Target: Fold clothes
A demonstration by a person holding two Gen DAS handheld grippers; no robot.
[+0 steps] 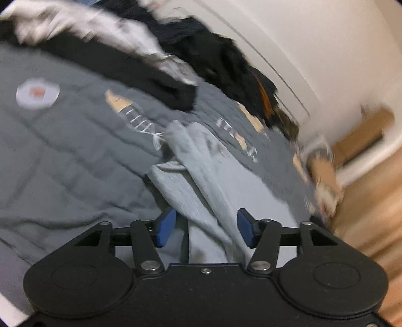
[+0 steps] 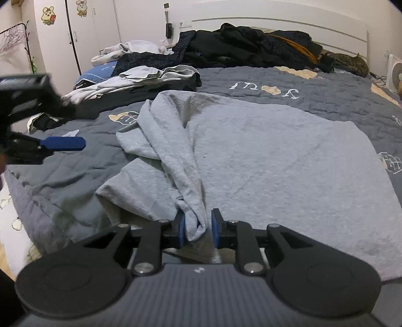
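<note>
A light grey sweatshirt (image 2: 263,151) lies spread on the dark grey quilted bed cover (image 2: 326,93). One sleeve is drawn into a ridge toward me. My right gripper (image 2: 198,227) is shut on the end of that sleeve (image 2: 194,221) near the bed's front edge. My left gripper (image 1: 204,227) is open and empty, with the grey cloth (image 1: 201,171) lying below and between its blue pads; the view is blurred. The left gripper also shows in the right wrist view (image 2: 62,143), held above the cover to the left of the sweatshirt.
A heap of dark clothes (image 2: 251,47) lies along the white headboard (image 2: 289,22). Light grey and white garments (image 2: 150,75) lie at the back left. A wardrobe (image 2: 83,30) stands at the left; wooden floor (image 1: 371,213) lies beside the bed.
</note>
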